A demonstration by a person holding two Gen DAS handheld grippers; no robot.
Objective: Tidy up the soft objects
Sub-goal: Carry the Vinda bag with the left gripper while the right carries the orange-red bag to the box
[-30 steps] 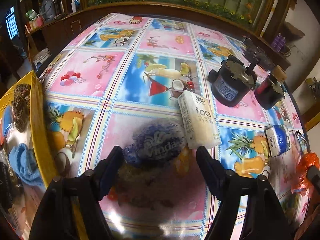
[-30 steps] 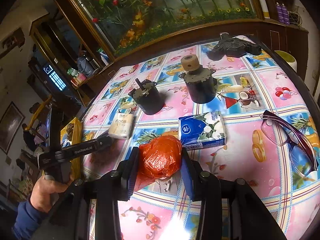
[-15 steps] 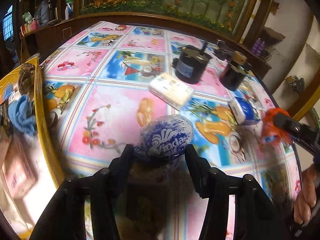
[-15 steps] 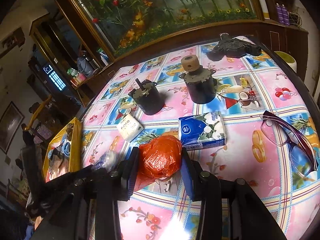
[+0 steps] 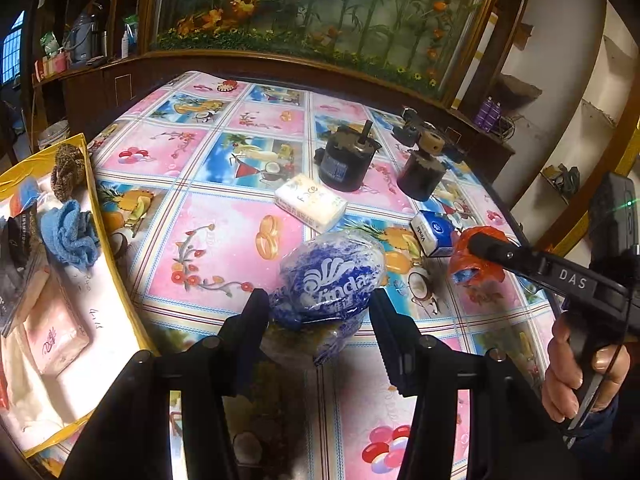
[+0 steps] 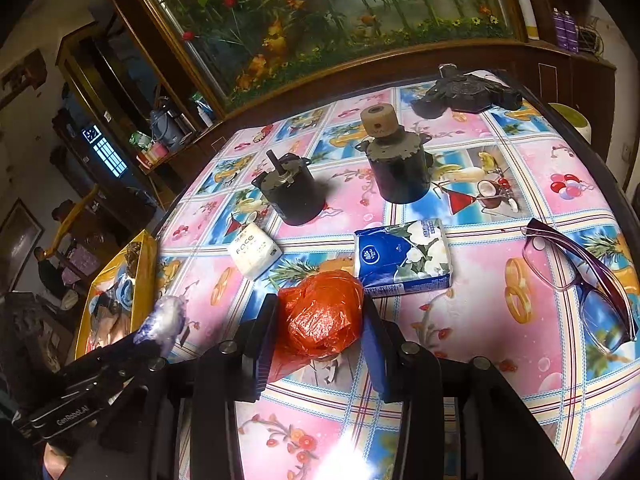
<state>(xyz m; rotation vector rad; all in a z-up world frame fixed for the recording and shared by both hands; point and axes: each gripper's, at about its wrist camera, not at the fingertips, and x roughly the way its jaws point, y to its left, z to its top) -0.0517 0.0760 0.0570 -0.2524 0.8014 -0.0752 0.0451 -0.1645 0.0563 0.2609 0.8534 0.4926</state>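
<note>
A long glass aquarium [image 5: 320, 8] with green plants and orange flowers fills the wall behind the table [image 5: 224, 216], framed in dark wood. The table wears a glossy cloth printed with pink and blue fruit squares, and a bright glare shines on its near edge. Left of the aquarium, a dark wooden shelf [image 5: 76, 72] carries a kettle and bottles, and farther left a small barred window [image 5: 11, 52] glows blue. Right of the aquarium stands a pale, chipped plaster wall [image 5: 568, 92].
</note>
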